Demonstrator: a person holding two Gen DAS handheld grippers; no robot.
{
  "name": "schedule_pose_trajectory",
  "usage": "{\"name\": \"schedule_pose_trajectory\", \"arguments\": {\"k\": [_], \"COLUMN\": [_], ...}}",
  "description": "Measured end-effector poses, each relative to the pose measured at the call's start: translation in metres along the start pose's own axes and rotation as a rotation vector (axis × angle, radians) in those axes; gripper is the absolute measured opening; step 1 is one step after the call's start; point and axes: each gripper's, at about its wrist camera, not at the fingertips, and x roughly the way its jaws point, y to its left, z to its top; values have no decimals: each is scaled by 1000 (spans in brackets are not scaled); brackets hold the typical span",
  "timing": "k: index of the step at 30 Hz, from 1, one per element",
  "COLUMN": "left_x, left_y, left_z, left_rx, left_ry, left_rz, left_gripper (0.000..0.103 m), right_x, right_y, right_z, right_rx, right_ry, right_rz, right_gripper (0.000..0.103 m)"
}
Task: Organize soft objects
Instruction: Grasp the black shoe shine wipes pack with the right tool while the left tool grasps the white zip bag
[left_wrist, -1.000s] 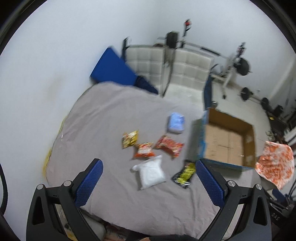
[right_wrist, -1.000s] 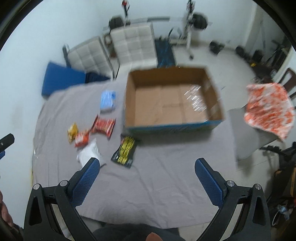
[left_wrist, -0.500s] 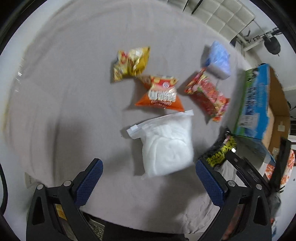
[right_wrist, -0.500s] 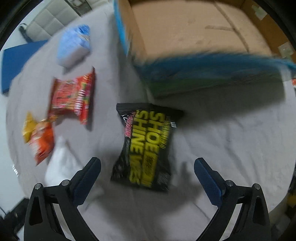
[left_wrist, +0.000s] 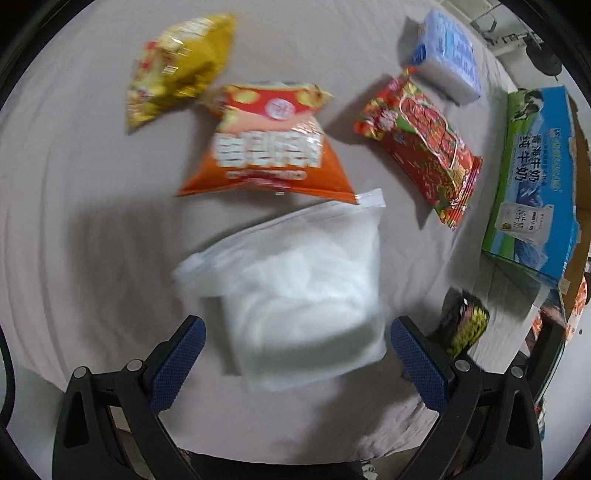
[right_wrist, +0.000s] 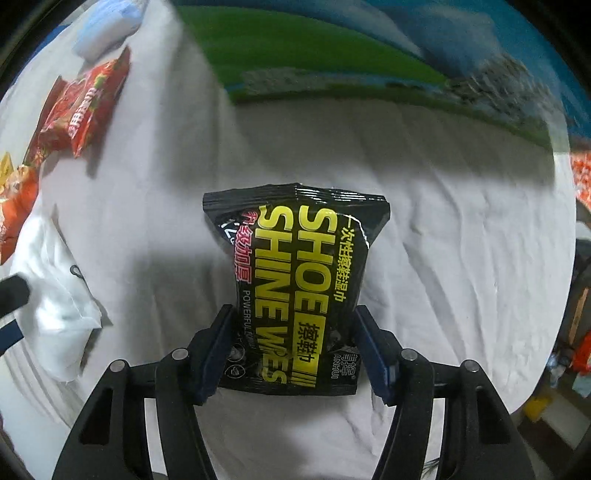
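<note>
blurred carton, white pouch contents indistinct

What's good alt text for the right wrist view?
The right gripper, pointing down, has just been closing and now pinches the black shoe shine wipes pack between its blue pads on a grey sheet. A green and blue box lies blurred beyond; red snack bags and a white bag sit left.

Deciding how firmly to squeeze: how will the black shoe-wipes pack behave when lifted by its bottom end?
The wipes pack probably flops: it already pinches inward where the right gripper closes on it. Its glossy film may slip. It looks light, likely not fragile.
</note>
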Motion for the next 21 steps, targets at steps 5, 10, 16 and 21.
{"name": "schedule_pose_trajectory", "arguments": {"k": [5, 10, 16, 21], "left_x": [31, 47, 42, 60], "left_y": [-13, -12, -30, -52], "left_z": [14, 16, 3, -21], "left_rx": [15, 6, 82, 187], "left_ry": [50, 39, -24, -44], "left_rz": [31, 40, 80, 162], "left_gripper": [103, 91, 75, 79], "right_x": [15, 13, 16, 16], "right_y": [0, 9, 12, 16], "right_z": [-6, -12, 6, 14], "right_rx": [20, 22, 10, 7], "right_ry": [15, 38, 76, 83], "right_rz": [-3, -15, -41, -38], "right_gripper": [67, 67, 67, 67]}}
